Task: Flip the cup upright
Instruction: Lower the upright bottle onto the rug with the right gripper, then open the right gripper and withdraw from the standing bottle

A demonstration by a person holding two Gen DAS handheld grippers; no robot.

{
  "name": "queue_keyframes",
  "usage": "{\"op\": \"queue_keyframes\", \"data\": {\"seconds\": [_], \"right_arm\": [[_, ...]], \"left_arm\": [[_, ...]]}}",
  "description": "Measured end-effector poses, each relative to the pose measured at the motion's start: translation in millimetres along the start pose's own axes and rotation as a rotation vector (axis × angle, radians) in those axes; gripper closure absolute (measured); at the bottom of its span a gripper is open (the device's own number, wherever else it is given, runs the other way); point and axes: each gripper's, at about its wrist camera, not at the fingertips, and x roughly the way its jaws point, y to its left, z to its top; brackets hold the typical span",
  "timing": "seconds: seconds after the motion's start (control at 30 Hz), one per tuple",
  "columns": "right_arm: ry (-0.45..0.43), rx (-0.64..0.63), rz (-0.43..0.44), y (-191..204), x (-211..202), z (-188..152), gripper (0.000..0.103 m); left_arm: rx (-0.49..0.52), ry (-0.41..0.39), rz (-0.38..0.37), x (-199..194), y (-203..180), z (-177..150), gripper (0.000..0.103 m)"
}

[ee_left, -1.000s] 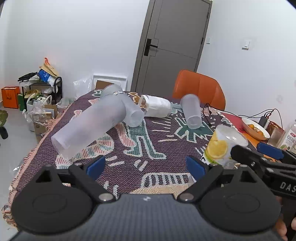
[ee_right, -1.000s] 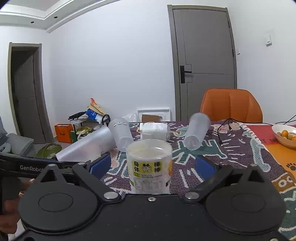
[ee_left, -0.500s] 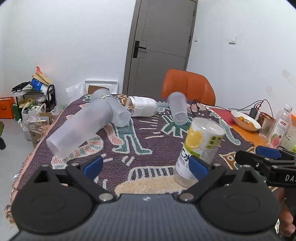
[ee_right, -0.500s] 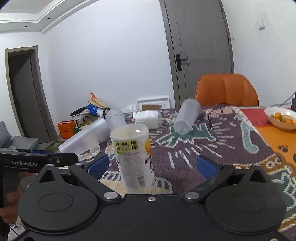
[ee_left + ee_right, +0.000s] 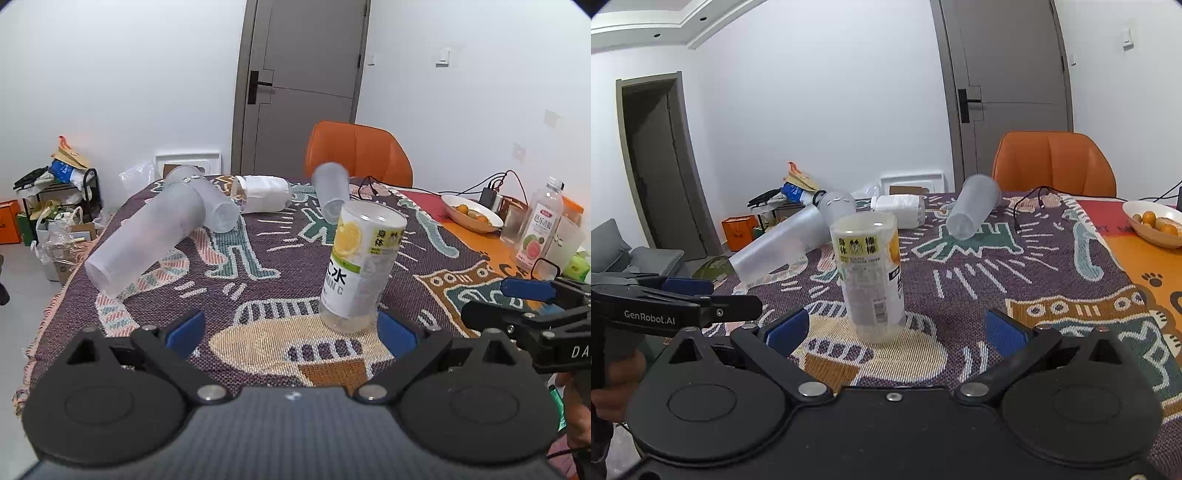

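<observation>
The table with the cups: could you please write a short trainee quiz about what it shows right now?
1. True or false: the lemon-label cup stands on the woven cloth.
2. Which is shut: A the left tool, B the right tool, C neither?
3. Fill in: the bowl holds small ____ fruit.

Key: 1 true. 2 C. 3 orange.

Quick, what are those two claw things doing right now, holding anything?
Left gripper: open, holding nothing.
Right gripper: open, holding nothing; the lemon-label cup stands free before it.
</observation>
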Motion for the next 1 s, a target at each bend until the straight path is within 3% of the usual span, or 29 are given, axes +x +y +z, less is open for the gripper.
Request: {"op": "queue_keyframes", "data": {"seconds": [1.0], "right_arm": [[0.013, -0.003, -0.003, -1.3, 1.6, -7.0, 0.000]], "left_arm": [[-0.014, 0.029, 0.022, 3.5, 5.5, -11.5, 0.004]]}}
